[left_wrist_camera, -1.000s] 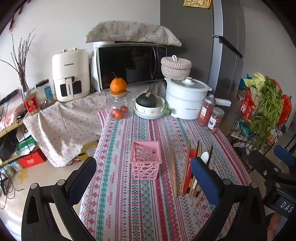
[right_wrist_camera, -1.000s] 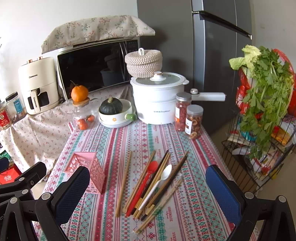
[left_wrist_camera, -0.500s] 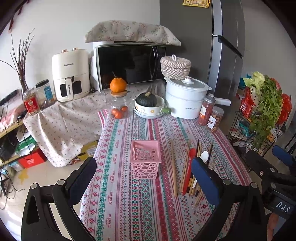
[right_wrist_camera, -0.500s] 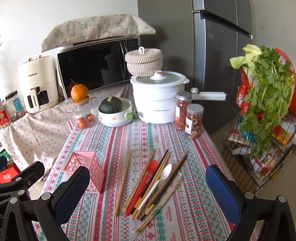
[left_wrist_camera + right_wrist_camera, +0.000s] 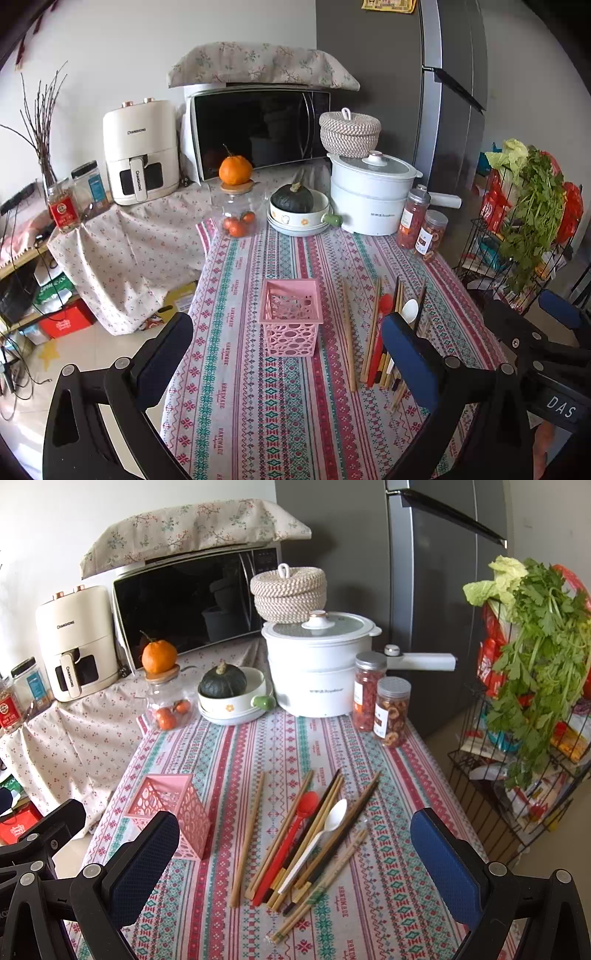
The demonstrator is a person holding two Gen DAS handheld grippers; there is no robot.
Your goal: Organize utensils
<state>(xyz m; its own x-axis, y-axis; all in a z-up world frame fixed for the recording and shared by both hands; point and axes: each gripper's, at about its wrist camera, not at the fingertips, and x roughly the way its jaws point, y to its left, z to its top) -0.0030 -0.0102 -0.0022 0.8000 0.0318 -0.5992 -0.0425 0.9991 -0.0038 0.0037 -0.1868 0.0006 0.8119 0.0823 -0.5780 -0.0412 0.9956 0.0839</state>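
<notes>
A pink openwork basket [image 5: 290, 317] stands empty on the striped tablecloth [image 5: 258, 406]; it also shows in the right wrist view [image 5: 170, 812]. To its right lies a pile of utensils: several wooden chopsticks [image 5: 251, 830], a red spoon [image 5: 291, 834] and a white spoon [image 5: 321, 842]. One chopstick pair [image 5: 348, 339] lies apart nearest the basket. My left gripper [image 5: 288, 350] is open and empty, hovering in front of the basket. My right gripper [image 5: 295, 853] is open and empty, hovering over the near end of the utensil pile.
At the table's far end stand a glass jar with an orange on top [image 5: 236, 206], a bowl holding a dark squash [image 5: 297, 210], a white pot [image 5: 369, 192] and two snack jars [image 5: 421, 225]. A wire rack with greens [image 5: 532, 701] stands right of the table.
Both grippers have drifted slightly; the utensils and the basket have not moved.
</notes>
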